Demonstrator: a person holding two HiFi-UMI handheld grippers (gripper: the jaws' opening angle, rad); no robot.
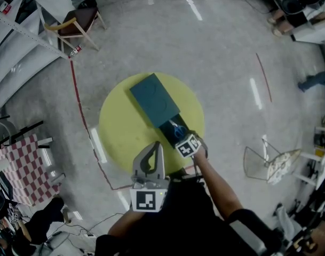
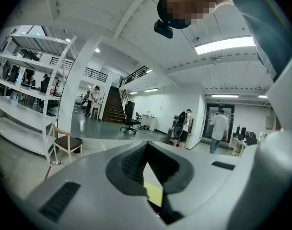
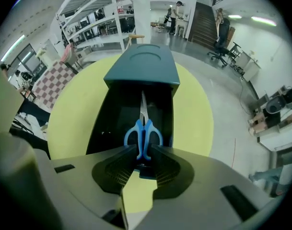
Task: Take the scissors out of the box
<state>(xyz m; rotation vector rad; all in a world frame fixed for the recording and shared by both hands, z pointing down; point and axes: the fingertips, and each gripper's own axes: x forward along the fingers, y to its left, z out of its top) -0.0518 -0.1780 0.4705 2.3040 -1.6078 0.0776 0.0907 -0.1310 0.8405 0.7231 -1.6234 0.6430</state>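
A teal box (image 1: 154, 99) lies on the round yellow table (image 1: 119, 127), its black inner tray (image 1: 167, 128) slid out toward me. Blue-handled scissors (image 3: 143, 131) lie lengthwise in that tray (image 3: 112, 123), blades pointing into the box (image 3: 143, 63). My right gripper (image 3: 143, 153) is at the tray's near end, its jaws closed on the ends of the scissor handles; the head view shows it (image 1: 180, 137) over the scissors (image 1: 175, 129). My left gripper (image 1: 159, 144) is held up at the table's near edge, pointing out into the room, shut with nothing in it (image 2: 146, 145).
A wooden chair (image 1: 77, 23) stands far left beyond a red floor line. A checkered cloth (image 1: 18, 161) lies at the left, and a wire frame (image 1: 269, 161) at the right. Metal shelving (image 2: 21, 95) and several people (image 2: 217, 128) show in the left gripper view.
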